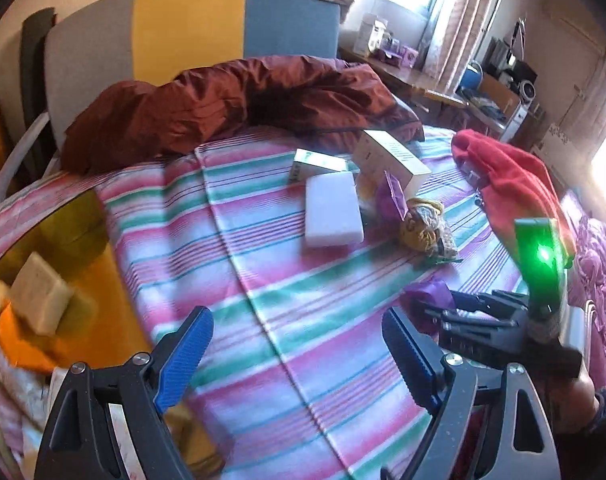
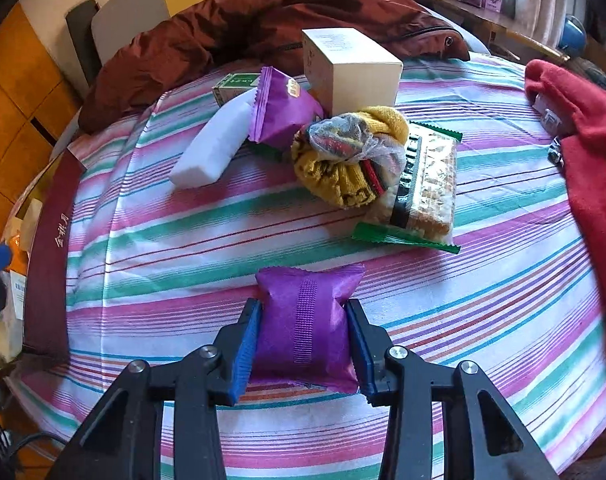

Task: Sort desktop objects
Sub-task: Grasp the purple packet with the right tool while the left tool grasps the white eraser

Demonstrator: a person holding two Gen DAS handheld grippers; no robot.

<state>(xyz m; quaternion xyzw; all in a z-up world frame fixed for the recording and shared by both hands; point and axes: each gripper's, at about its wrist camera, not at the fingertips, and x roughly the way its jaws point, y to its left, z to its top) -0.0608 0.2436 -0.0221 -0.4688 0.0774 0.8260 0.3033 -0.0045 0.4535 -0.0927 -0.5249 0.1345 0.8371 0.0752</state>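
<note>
Blue-padded fingers (image 2: 249, 344) of the right gripper (image 2: 305, 344) are pressed against both sides of a purple snack packet (image 2: 307, 320), which is clamped between them and lies on the striped cloth (image 2: 183, 248) of the bed. At 12 o'clock from that packet a pile is seen: a green-edged biscuit pack (image 2: 427, 184), a yellow knitted bundle (image 2: 343, 168) in clear wrap, a second purple packet (image 2: 283, 108), a white block (image 2: 211, 152), a small green box (image 2: 235, 86) and a white carton (image 2: 351, 72). A brown jacket (image 2: 263, 28) is spread beyond, and a red cloth (image 2: 583, 128) is seen at 3 o'clock. The left gripper (image 1: 299, 360) is held wide apart over bare cloth, with nothing between its fingers.
</note>
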